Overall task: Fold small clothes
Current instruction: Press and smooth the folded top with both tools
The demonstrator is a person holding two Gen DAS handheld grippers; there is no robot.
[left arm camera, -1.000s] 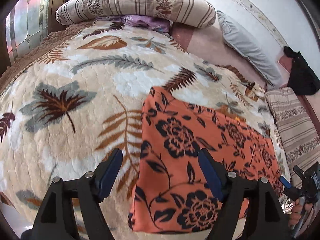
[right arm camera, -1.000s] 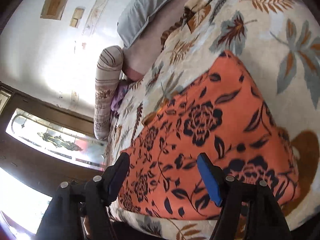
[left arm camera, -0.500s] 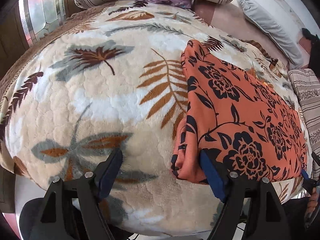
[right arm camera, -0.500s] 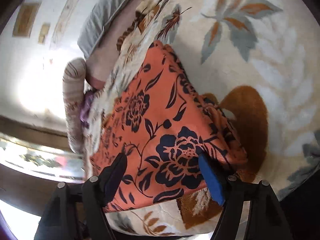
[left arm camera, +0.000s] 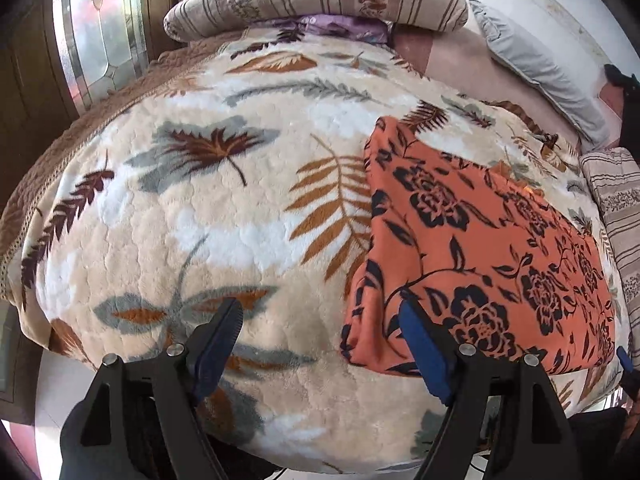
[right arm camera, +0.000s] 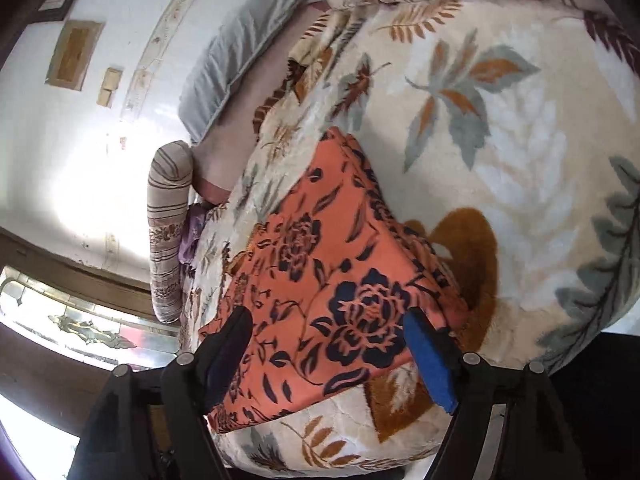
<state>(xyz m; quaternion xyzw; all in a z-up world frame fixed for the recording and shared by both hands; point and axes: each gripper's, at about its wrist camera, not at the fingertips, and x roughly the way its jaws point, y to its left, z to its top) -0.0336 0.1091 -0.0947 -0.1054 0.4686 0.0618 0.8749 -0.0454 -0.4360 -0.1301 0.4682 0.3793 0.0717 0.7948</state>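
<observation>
On the plush leaf-print blanket (left arm camera: pixel 224 216) — a flat, folded orange floral cloth (left arm camera: pixel 480 248).

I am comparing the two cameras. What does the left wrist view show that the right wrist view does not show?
Only the left wrist view shows the black item at the far right edge. Only the right wrist view shows the framed wall patches. Both show the folded orange floral garment on the leaf-print blanket, the grey pillow and the striped bolster. Neither gripper holds anything; the right gripper is opening.
</observation>
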